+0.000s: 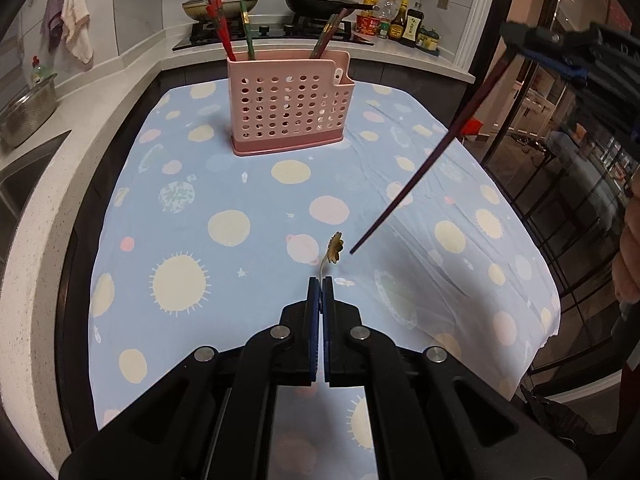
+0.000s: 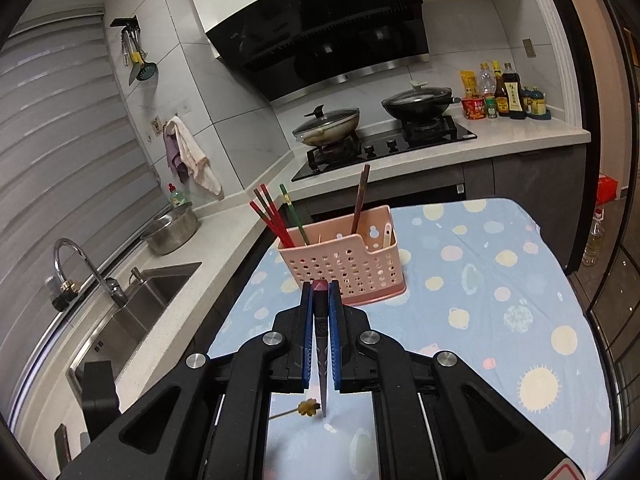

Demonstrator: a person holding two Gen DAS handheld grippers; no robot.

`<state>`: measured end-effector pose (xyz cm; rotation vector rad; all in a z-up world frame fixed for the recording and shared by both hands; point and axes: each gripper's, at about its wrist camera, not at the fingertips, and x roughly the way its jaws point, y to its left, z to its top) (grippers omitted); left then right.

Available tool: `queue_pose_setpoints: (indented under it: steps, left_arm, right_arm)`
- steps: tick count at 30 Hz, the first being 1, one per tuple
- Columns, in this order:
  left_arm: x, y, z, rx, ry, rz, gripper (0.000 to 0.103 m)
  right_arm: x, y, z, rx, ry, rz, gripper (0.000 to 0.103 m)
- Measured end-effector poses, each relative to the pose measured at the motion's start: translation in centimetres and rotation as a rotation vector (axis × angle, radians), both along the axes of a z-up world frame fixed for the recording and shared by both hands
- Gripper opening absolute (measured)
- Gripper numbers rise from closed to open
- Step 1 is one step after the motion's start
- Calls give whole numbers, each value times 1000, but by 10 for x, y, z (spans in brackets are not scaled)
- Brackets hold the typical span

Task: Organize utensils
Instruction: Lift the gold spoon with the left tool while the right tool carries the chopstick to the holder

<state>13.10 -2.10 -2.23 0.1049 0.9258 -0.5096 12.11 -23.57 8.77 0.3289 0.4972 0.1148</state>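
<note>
Chopstick, long, dark maroon, tapering to thin tip.

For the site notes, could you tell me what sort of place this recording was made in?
A home kitchen, most likely: a gas hob with two lidded pans under a range hood, a sink with a tap, and sauce bottles on the counter.

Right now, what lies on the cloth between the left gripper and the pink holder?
Nothing: in the left wrist view only bare tablecloth separates the left gripper from the pink holder.
</note>
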Motion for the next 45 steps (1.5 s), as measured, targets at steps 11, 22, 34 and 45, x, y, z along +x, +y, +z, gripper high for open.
queue_pose_setpoints:
  steps: [11, 22, 34, 45]
  left_arm:
    - [2, 0, 5, -41, 5, 11, 1]
    - [23, 7, 31, -75, -55, 36, 1]
    - [110, 13, 124, -107, -273, 84, 1]
    - [203, -20, 148, -58, -368, 106, 1]
  right_arm:
    - [3, 18, -23, 24, 78, 71, 7]
    - [8, 15, -15, 28, 69, 70, 7]
    - [93, -22, 66, -20, -98, -9, 7]
    - [182, -23, 88, -55, -136, -49, 7]
